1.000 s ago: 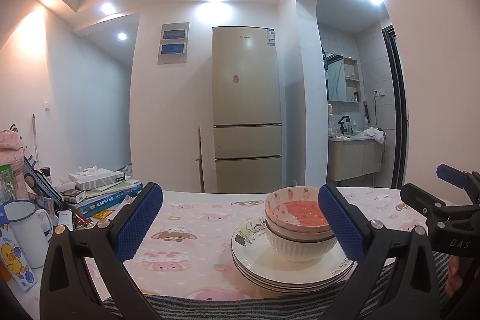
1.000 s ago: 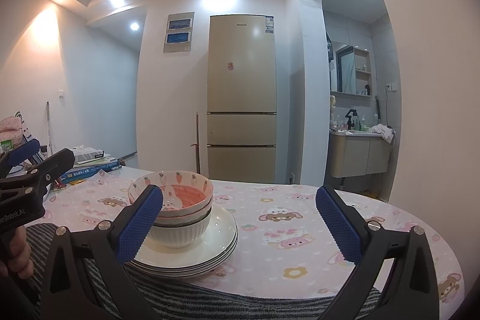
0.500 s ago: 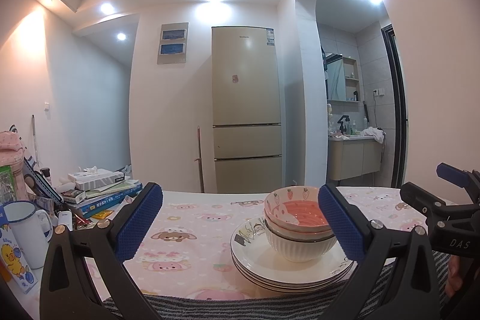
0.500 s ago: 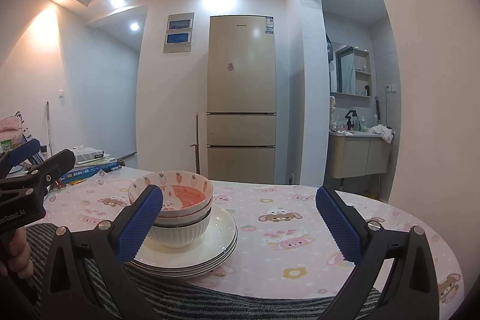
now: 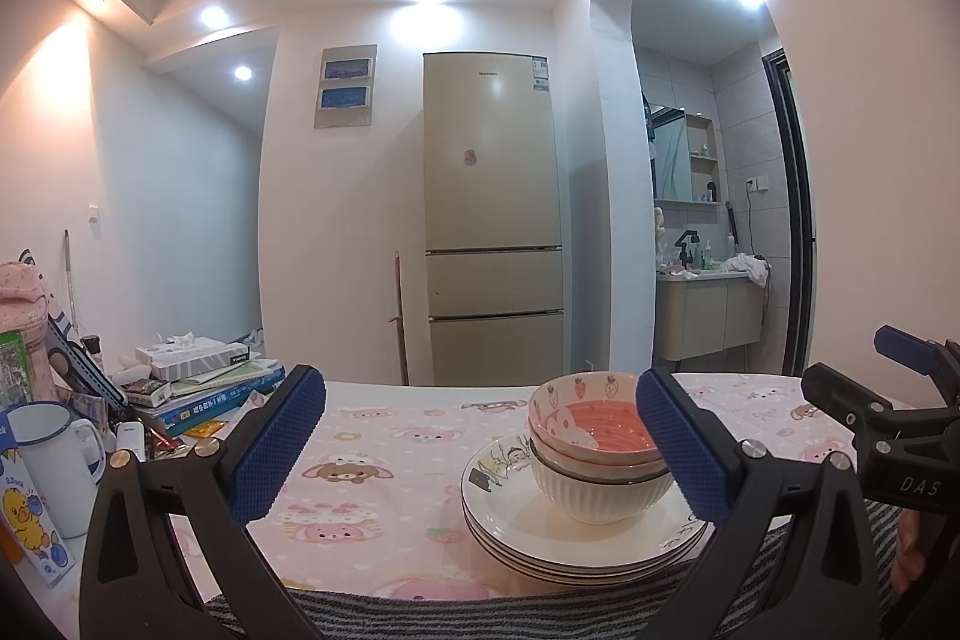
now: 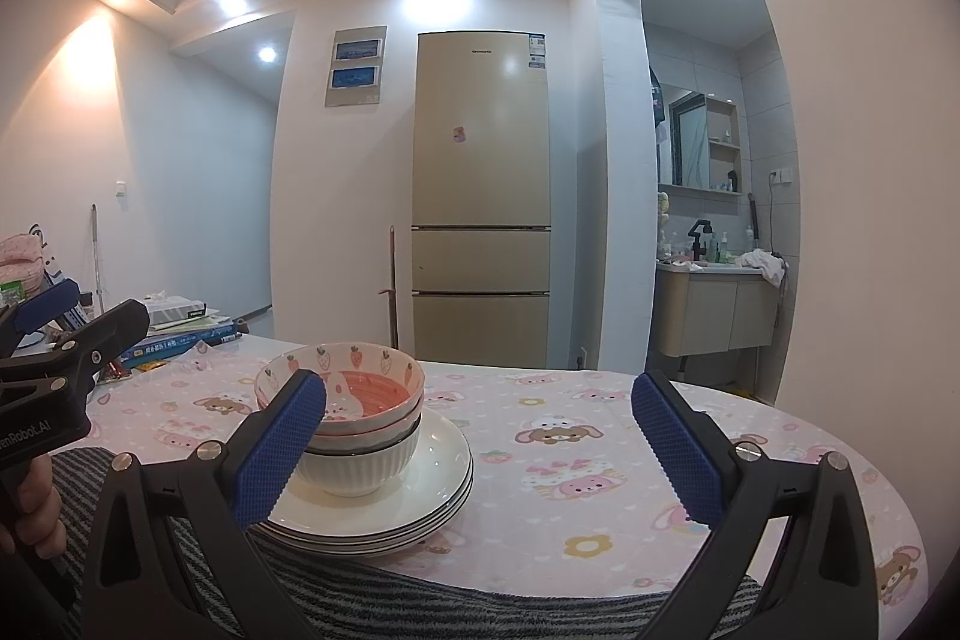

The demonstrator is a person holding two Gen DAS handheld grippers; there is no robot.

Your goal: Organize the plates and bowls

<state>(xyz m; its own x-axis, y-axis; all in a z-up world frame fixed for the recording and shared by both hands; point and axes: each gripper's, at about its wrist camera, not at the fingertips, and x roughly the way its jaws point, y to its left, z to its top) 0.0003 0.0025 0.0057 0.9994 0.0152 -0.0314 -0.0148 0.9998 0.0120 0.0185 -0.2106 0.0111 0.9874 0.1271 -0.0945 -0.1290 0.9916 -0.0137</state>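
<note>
Left wrist view: right blue pad of the left gripper [image 5: 480, 451] covers the right side of the stacked bowls [image 5: 591, 445] — pink strawberry-print bowl uppermost, ribbed white one at the bottom. How many sit between cannot be told.

Stack of white plates [image 5: 540, 538]: near rim partly behind the gripper's black frame; exact count unclear.

Right wrist view: left pad of the right gripper [image 6: 477, 451] hides the bowls' near left side.

Person's hand [image 6: 30, 514]: only fingers show, cut by the left edge.

White enamel mug [image 5: 51, 460]: lower part hidden behind a yellow duck-print carton [image 5: 27, 526], itself cut by the edge.

Lettering on the book spines [image 5: 204, 394] too small to read.
</note>
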